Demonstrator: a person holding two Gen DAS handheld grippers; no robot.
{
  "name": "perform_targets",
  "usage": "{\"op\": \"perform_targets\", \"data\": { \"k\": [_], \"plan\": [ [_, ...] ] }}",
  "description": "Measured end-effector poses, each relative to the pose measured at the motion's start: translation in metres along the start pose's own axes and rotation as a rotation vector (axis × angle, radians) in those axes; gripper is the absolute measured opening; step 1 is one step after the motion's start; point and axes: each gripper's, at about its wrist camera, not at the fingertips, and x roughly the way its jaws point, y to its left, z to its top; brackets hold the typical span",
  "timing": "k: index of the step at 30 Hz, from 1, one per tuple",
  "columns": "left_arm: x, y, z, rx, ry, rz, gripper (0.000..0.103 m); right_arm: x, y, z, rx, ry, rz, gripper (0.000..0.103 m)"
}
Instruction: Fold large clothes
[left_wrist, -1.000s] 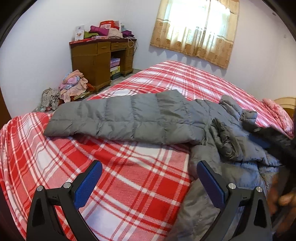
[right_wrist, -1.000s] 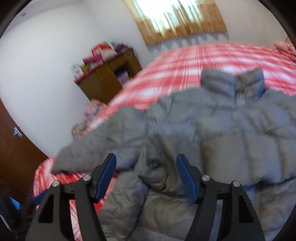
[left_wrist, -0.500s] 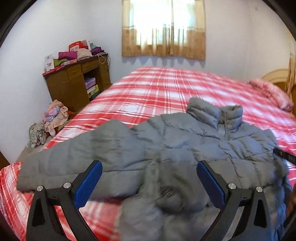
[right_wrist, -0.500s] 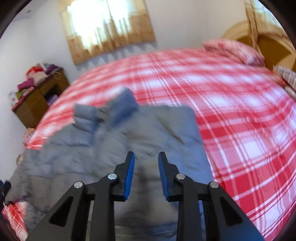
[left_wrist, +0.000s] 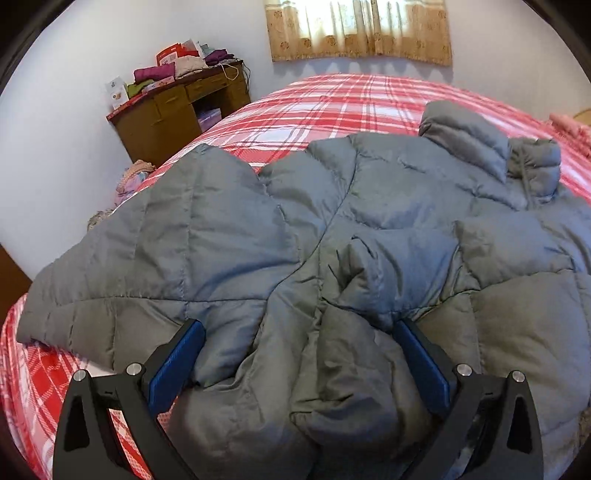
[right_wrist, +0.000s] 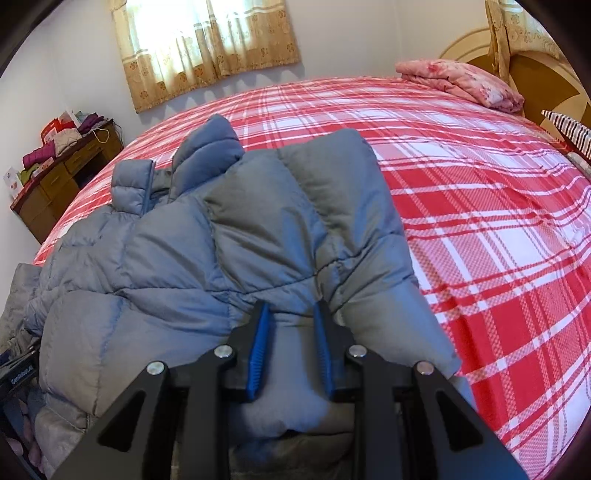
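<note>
Our right hand-held gripper (right_wrist: 291, 325) has just been closing, and its blue pads (right_wrist: 260, 347) now pinch a puffy fold of the grey jacket (right_wrist: 207, 251) near its bottom edge. The cloth bulges out between the pads and below them.

Our left hand-held gripper (left_wrist: 295, 339) is spread wide. Its two blue pads (left_wrist: 177, 358) stand far apart, with a big bump of the jacket (left_wrist: 332, 229) sitting between them. We cannot tell if the pads press on the cloth, but they look loose around it.

The jacket lies spread out on the bed (right_wrist: 480, 229), which has a red and white checked cover. One sleeve (left_wrist: 155, 258) sticks out to the left in the left view. The collar (right_wrist: 207, 147) points away from us, toward the far wall.

Past the jacket, a pink folded blanket (right_wrist: 461, 83) rests by the headboard (right_wrist: 535, 74). A brown counter (left_wrist: 173, 110) stands by the wall with piles of clothes (left_wrist: 173, 68) on top. A curtain (right_wrist: 207, 48) hangs over the bright window.
</note>
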Motion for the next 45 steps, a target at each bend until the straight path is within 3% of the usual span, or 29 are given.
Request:
{"op": "perform_targets", "data": {
  "k": [3,5,9,12,15,19,21,23,25,29,31,33,36,37,38,39,40,42,45],
  "plan": [
    [-0.001,-0.003,-0.001,0.017,-0.007,0.024,0.102,0.007,0.003,0.001,-0.022,0.001,-0.026,0.028],
    [-0.002,0.003,-0.001,-0.006,-0.006,-0.011,0.102,0.007,0.006,0.001,-0.032,0.000,-0.038,0.029],
    [-0.038,0.051,-0.005,-0.195,-0.105,-0.121,0.102,0.007,0.005,0.001,-0.031,-0.002,-0.036,0.029],
    [-0.071,0.106,-0.009,-0.314,-0.190,-0.076,0.102,0.007,0.004,0.001,-0.025,-0.004,-0.030,0.029],
    [-0.085,0.171,-0.013,-0.434,-0.225,0.027,0.102,0.007,0.004,0.001,-0.029,-0.004,-0.035,0.030],
    [-0.075,0.259,-0.031,-0.654,-0.171,0.182,0.102,0.007,0.004,0.000,-0.029,-0.005,-0.037,0.031],
    [-0.058,0.294,-0.040,-0.795,-0.099,0.188,0.102,0.008,0.005,0.000,-0.033,-0.005,-0.042,0.031],
    [-0.038,0.320,-0.048,-0.911,-0.031,0.142,0.102,0.008,0.006,0.000,-0.038,-0.005,-0.049,0.031],
    [-0.023,0.331,-0.047,-0.954,-0.001,0.123,0.102,0.008,0.006,0.001,-0.039,-0.006,-0.051,0.032],
    [-0.005,0.329,-0.038,-0.932,0.010,0.121,0.102,0.008,0.007,0.000,-0.043,-0.006,-0.056,0.032],
    [0.007,0.330,-0.039,-0.933,0.061,0.125,0.102,0.008,0.008,0.000,-0.047,-0.006,-0.063,0.032],
    [0.004,0.323,-0.036,-0.898,0.046,0.179,0.096,0.009,0.009,0.000,-0.048,-0.006,-0.067,0.032],
    [0.002,0.319,-0.036,-0.861,0.040,0.247,0.076,0.010,0.011,-0.001,-0.049,-0.006,-0.072,0.032],
    [0.002,0.319,-0.037,-0.852,0.025,0.249,0.061,0.010,0.011,-0.001,-0.050,-0.006,-0.072,0.032],
    [0.001,0.320,-0.039,-0.846,0.006,0.245,0.032,0.010,0.011,-0.001,-0.050,-0.007,-0.073,0.032],
    [0.006,0.323,-0.041,-0.859,-0.003,0.178,0.020,0.010,0.011,-0.001,-0.051,-0.007,-0.074,0.032],
    [0.013,0.327,-0.046,-0.891,0.011,0.100,0.015,0.010,0.011,-0.001,-0.051,-0.007,-0.075,0.032],
    [0.014,0.330,-0.053,-0.911,-0.012,0.081,0.012,0.010,0.011,-0.001,-0.050,-0.007,-0.073,0.033],
    [0.002,0.324,-0.049,-0.855,-0.077,0.086,0.008,0.010,0.011,-0.001,-0.049,-0.007,-0.072,0.033]
  ]
}}
